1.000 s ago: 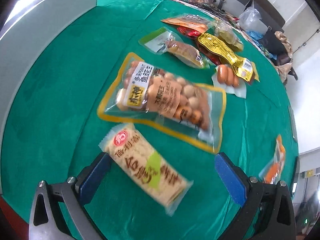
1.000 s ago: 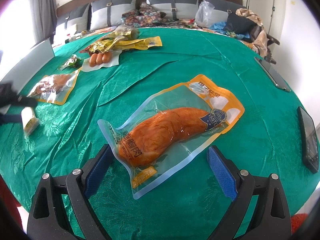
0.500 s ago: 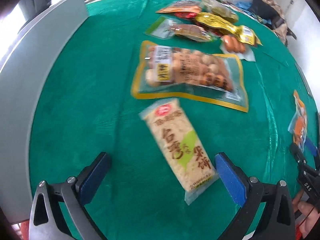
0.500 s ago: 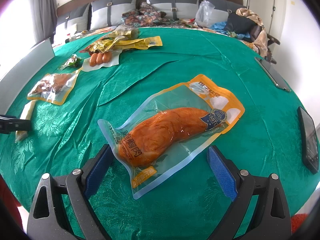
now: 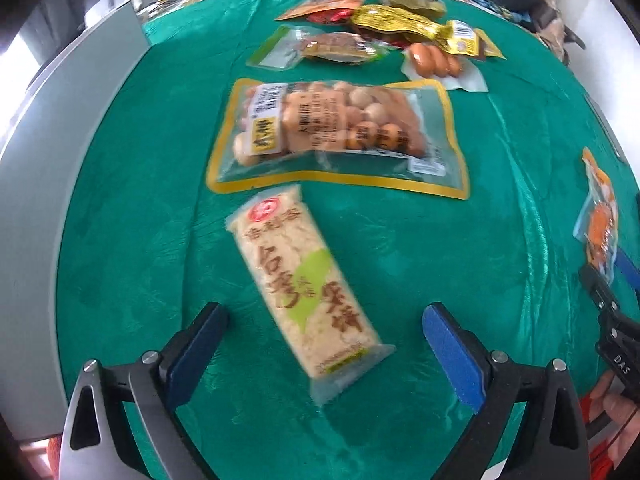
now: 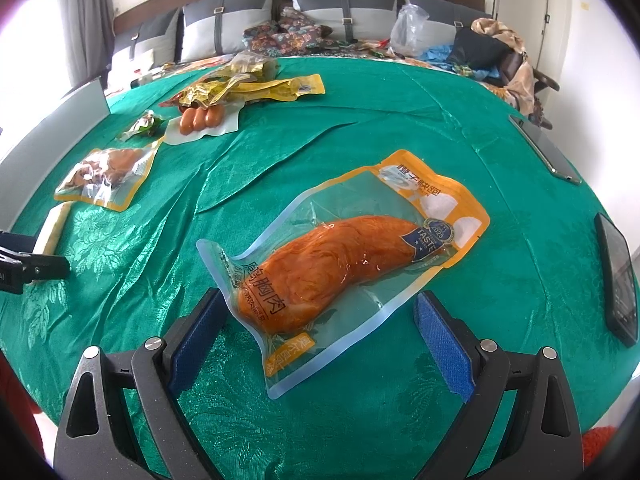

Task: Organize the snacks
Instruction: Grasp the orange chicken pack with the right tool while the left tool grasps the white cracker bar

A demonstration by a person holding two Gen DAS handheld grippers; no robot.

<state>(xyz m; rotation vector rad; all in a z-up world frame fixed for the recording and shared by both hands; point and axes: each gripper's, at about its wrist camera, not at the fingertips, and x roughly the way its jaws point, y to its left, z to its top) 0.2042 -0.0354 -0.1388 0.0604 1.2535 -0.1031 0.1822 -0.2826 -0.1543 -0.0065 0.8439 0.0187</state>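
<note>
A long pale rice-cracker pack (image 5: 304, 288) lies on the green tablecloth (image 5: 132, 240). Its near end sits between the fingers of my left gripper (image 5: 324, 316), whose jaws are closing; the blue pads stand clear of the pack on both sides. Beyond it lies a yellow-edged fish-ball pack (image 5: 336, 132). My right gripper (image 6: 318, 304) is open over the near end of an orange chicken-breast pack (image 6: 340, 264), without touching it. From the right wrist the cracker pack (image 6: 52, 228) shows at the far left.
Several more snack packs (image 5: 400, 24) and a sausage pack (image 5: 436, 60) are heaped at the far side. A grey panel (image 5: 60, 160) borders the table's left. Two phones (image 6: 616, 276) (image 6: 544, 148) lie near the right edge. A sofa (image 6: 340, 8) stands behind.
The left gripper has rolled and shifted, so the cracker pack now runs more lengthwise between its fingers, which stand slightly closer together. The right gripper and the chicken pack have not moved.
</note>
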